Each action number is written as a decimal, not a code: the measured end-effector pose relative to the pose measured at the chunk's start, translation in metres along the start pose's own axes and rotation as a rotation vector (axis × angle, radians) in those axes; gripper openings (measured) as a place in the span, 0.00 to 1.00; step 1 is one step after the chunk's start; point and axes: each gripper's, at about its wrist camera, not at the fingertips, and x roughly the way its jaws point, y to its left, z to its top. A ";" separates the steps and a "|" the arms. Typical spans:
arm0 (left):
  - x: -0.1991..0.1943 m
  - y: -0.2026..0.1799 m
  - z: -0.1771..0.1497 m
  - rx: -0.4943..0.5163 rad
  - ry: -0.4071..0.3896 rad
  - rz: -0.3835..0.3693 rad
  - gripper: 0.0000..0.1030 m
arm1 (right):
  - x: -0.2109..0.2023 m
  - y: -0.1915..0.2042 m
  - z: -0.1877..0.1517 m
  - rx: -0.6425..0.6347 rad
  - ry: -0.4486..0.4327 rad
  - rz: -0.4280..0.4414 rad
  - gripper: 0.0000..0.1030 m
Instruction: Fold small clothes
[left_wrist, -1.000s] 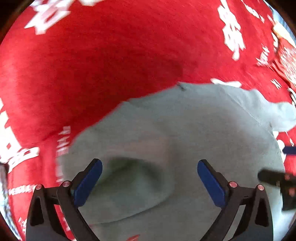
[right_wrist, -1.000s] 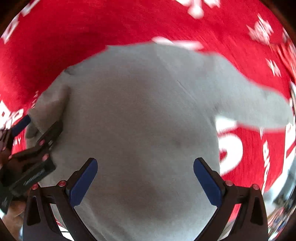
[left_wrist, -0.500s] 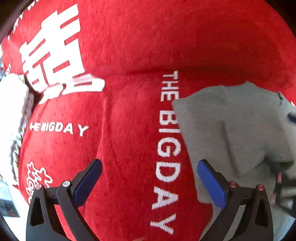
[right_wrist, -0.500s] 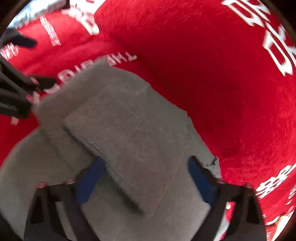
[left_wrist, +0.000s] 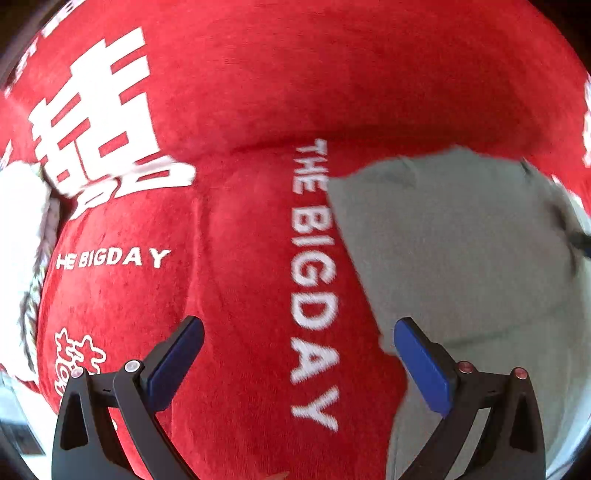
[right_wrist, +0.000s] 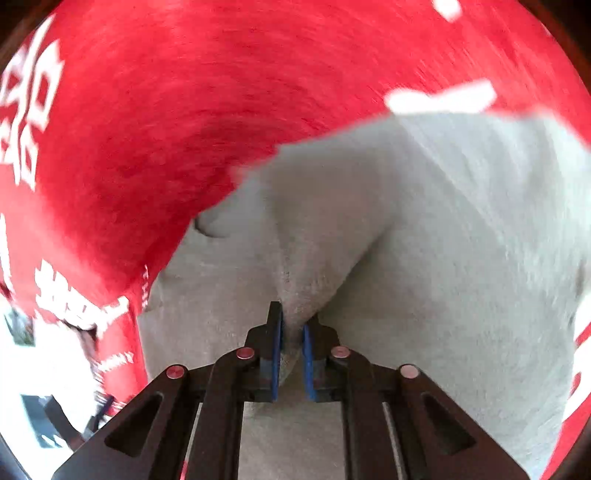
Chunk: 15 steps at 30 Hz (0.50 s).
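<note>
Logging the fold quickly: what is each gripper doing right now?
Left gripper: open, holding nothing, over the red blanket.
Right gripper: its jaws have just been closing, now pinching the grey garment.

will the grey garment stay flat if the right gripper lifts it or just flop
Likely flop: the grey garment already bunches into a soft ridge where the right gripper, whose jaws have just been closing, pinches it. It probably weighs little, being thin and puckering easily. It may drag rather than slide on the fuzzy red blanket.

right claw (right_wrist: 291, 332) has just closed — pinching a fold of the grey garment (right_wrist: 424, 240) — left claw (left_wrist: 299, 365) shifted aside.
</note>
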 end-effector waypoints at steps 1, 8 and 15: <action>0.001 -0.005 -0.003 0.021 0.008 -0.003 1.00 | 0.003 -0.004 0.005 0.033 0.012 0.010 0.25; 0.007 -0.022 0.002 0.007 0.016 0.007 1.00 | -0.010 -0.020 -0.005 0.143 0.003 0.038 0.71; 0.022 -0.011 0.043 -0.131 0.044 -0.028 1.00 | -0.011 0.001 0.020 -0.042 0.031 -0.132 0.71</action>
